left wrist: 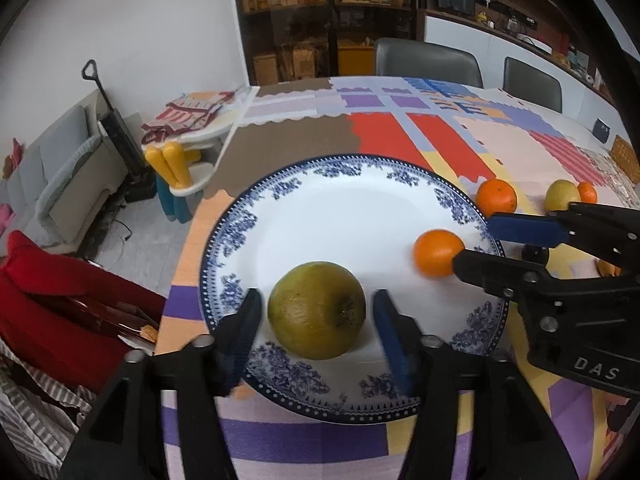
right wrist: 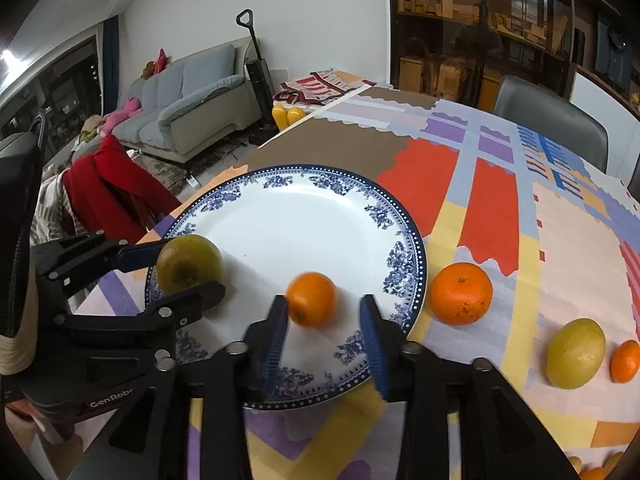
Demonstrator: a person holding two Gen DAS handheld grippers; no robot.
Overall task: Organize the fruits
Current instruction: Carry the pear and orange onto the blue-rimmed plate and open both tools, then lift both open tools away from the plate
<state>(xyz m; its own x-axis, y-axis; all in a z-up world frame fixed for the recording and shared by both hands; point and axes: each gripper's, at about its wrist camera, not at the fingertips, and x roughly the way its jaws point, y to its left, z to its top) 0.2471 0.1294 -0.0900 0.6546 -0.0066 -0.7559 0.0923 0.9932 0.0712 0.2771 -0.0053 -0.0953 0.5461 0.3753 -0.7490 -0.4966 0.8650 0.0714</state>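
A green-brown apple (left wrist: 317, 310) lies on the blue-and-white plate (left wrist: 352, 208) between the spread fingers of my left gripper (left wrist: 318, 324), which is open and not touching it. A small orange (left wrist: 438, 253) rests on the plate just ahead of my right gripper (left wrist: 476, 244), also open. In the right wrist view the orange (right wrist: 311, 299) sits just past my right gripper (right wrist: 325, 320), slightly blurred. The apple (right wrist: 189, 263) sits inside my left gripper (right wrist: 180, 268) on the plate (right wrist: 304, 216).
On the patchwork tablecloth (right wrist: 480, 208) right of the plate lie a larger orange (right wrist: 461, 293), a yellow-green fruit (right wrist: 575, 353) and another small orange (right wrist: 626, 361). More fruit shows at the lower right edge. Grey chairs (left wrist: 428, 60) stand behind the table. A red garment (right wrist: 116, 196) hangs at the left.
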